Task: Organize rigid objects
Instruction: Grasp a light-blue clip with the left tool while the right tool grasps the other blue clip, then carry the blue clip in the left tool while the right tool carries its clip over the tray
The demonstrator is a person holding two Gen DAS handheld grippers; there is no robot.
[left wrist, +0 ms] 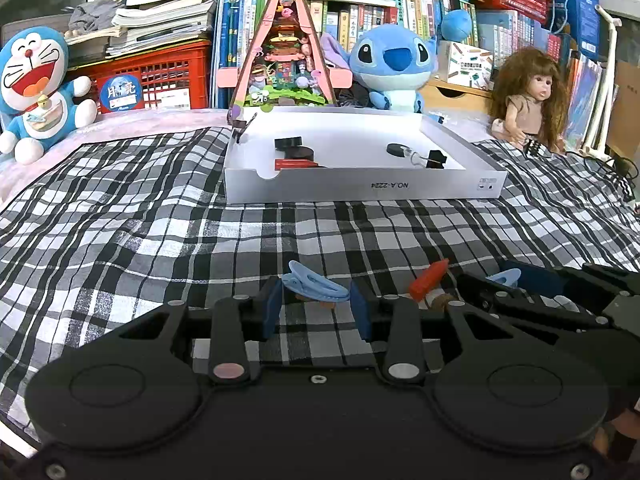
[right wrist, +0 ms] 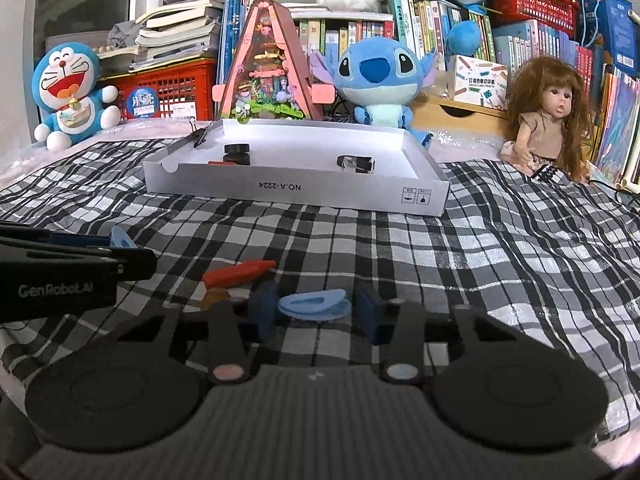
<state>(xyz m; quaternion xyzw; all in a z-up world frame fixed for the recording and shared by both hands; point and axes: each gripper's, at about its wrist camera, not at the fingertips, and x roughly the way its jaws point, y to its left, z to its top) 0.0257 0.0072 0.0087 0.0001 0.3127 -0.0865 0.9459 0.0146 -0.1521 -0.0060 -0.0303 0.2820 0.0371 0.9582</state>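
Observation:
My left gripper point(left wrist: 316, 312) is shut on a light-blue plastic clip point(left wrist: 316, 288), which spans the gap between its blue pads just above the checked cloth. My right gripper point(right wrist: 316, 312) stands open around a second light-blue clip point(right wrist: 312, 304) lying flat on the cloth. Its left pad is at the clip and a thin gap shows at the right pad. A red crayon-shaped piece point(right wrist: 240, 272) lies between the two grippers, with a small brown piece point(right wrist: 214, 296) beside it. Beyond them stands the white cardboard tray point(left wrist: 360, 190).
The tray point(right wrist: 296, 192) holds black round pieces point(left wrist: 288, 143), a red piece point(left wrist: 296, 164) and a binder clip point(left wrist: 434, 159); another clip grips its left rim. Plush toys, a doll point(left wrist: 528, 100), a toy house, books and a red crate line the back.

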